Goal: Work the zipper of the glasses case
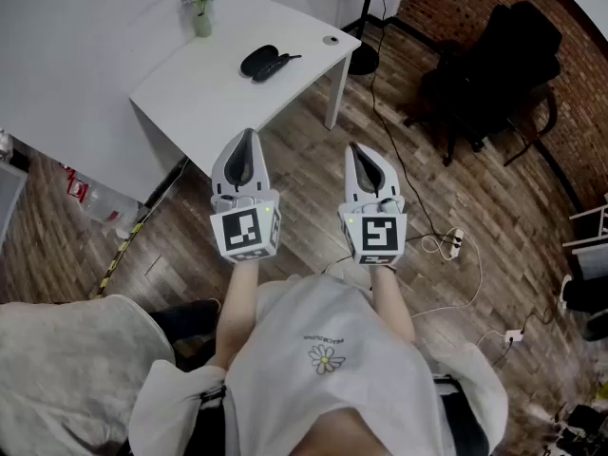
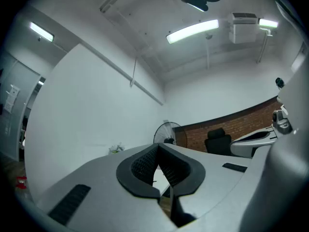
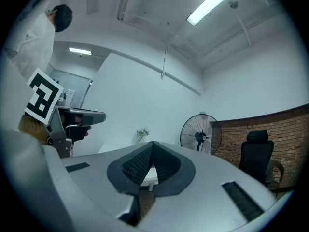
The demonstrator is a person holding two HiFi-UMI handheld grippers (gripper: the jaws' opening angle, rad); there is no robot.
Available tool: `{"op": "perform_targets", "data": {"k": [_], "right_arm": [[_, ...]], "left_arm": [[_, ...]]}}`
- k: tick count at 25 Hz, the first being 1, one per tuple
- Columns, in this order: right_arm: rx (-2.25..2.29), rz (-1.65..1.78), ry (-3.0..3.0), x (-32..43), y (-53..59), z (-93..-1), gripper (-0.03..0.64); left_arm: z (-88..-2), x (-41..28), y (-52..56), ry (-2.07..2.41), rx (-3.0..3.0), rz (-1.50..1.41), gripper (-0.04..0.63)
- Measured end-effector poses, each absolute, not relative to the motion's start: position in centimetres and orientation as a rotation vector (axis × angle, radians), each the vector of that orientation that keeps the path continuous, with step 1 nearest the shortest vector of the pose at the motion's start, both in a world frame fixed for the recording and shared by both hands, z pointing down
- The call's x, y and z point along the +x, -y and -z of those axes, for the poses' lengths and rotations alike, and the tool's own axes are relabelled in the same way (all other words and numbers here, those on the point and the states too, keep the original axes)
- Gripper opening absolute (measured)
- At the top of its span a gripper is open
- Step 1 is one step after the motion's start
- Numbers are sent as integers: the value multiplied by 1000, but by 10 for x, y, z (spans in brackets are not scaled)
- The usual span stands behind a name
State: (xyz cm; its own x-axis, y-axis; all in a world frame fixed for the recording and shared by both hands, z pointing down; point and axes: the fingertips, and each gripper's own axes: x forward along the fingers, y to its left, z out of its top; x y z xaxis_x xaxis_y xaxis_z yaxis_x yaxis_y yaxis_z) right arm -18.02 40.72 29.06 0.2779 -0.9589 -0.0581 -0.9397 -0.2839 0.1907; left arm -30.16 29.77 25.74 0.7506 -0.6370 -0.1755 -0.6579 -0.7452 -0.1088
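The black glasses case [image 1: 265, 62] lies on the white table [image 1: 190, 93], toward its far right side. Both grippers are held side by side over the wooden floor, short of the table's near edge and well clear of the case. My left gripper [image 1: 249, 137] is shut with nothing in it, its tips touching in the left gripper view [image 2: 158, 145]. My right gripper [image 1: 355, 149] is also shut and empty, its tips together in the right gripper view [image 3: 152, 142]. The case does not show in either gripper view.
A small vase of flowers [image 1: 201, 12] and a small round object [image 1: 331, 40] stand on the table. A floor fan [image 3: 200, 132] and a black office chair [image 1: 494, 65] are to the right. Cables and a power strip [image 1: 454, 243] lie on the floor.
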Motion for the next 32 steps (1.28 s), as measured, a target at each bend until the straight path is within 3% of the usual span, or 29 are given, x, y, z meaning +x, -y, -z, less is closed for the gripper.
{"op": "perform_targets", "data": {"k": [32], "right_arm": [[2187, 228, 2032, -101, -385, -345, 8]], "left_arm": [[-283, -231, -276, -1258, -2730, -235, 14]]}}
